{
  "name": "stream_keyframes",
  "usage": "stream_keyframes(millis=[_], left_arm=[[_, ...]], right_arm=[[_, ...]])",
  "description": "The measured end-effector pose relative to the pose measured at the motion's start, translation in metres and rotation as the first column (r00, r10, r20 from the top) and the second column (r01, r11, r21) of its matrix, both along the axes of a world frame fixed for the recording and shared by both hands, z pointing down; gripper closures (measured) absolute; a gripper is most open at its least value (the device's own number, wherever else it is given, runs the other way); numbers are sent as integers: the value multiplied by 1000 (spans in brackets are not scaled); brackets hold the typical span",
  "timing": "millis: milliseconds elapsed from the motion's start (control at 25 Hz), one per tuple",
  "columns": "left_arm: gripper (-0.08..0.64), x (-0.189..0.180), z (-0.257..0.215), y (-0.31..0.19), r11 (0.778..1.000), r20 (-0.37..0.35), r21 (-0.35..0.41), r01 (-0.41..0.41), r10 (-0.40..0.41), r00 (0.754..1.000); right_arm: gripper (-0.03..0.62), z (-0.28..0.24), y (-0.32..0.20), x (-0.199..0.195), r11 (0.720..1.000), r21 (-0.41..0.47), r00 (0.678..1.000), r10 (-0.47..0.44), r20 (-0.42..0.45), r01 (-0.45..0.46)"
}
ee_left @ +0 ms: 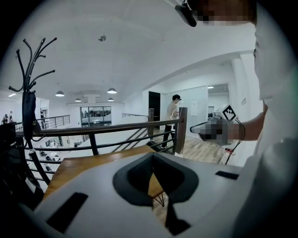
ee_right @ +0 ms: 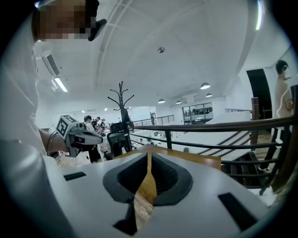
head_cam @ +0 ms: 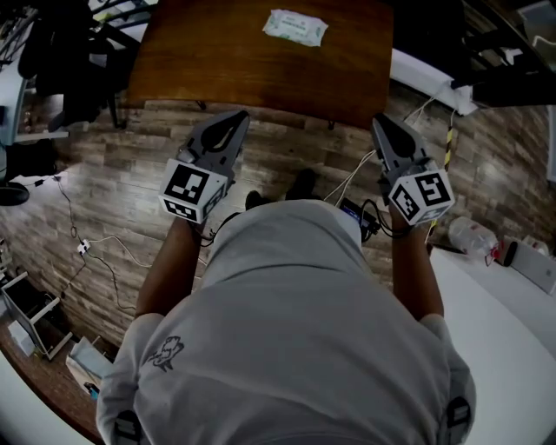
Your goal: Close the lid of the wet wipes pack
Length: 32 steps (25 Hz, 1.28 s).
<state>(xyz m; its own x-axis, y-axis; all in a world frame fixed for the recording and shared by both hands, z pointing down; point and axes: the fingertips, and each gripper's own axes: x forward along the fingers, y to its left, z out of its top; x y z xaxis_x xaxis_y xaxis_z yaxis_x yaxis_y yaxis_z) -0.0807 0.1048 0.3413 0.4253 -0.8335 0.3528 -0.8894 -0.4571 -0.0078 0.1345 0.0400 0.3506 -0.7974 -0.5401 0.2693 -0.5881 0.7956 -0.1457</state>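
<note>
My left gripper (head_cam: 236, 116) had its jaws closed together with nothing between them. My right gripper (head_cam: 380, 122) was the same, pads met and empty. Both pointed forward and a little down over the floor (head_cam: 295, 143), short of the near edge of the table (head_cam: 217, 61). The pack (head_cam: 295, 26) lay flat near the table's far edge, a little right of its middle and well apart from both grippers. It was too small for me to tell how its lid stood. I judged this to be the approach, with the closing not yet begun. The next move, as I reckoned, called for bringing one gripper across the table to the pack, finding the lid and pressing it down flat, with the other steadying the pack if it slid.
</note>
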Motion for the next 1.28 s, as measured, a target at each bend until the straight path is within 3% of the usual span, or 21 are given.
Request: stream_keyframes(millis=[840, 1280], left_arm=[[546, -113, -27, 153, 993, -42, 72, -94, 97, 994], [546, -114, -37, 189, 989, -69, 108, -98, 106, 992]], right_arm=[[545, -23, 170, -93, 993, 70, 995, 96, -9, -95], [545, -37, 217, -89, 992, 92, 995, 92, -35, -89]])
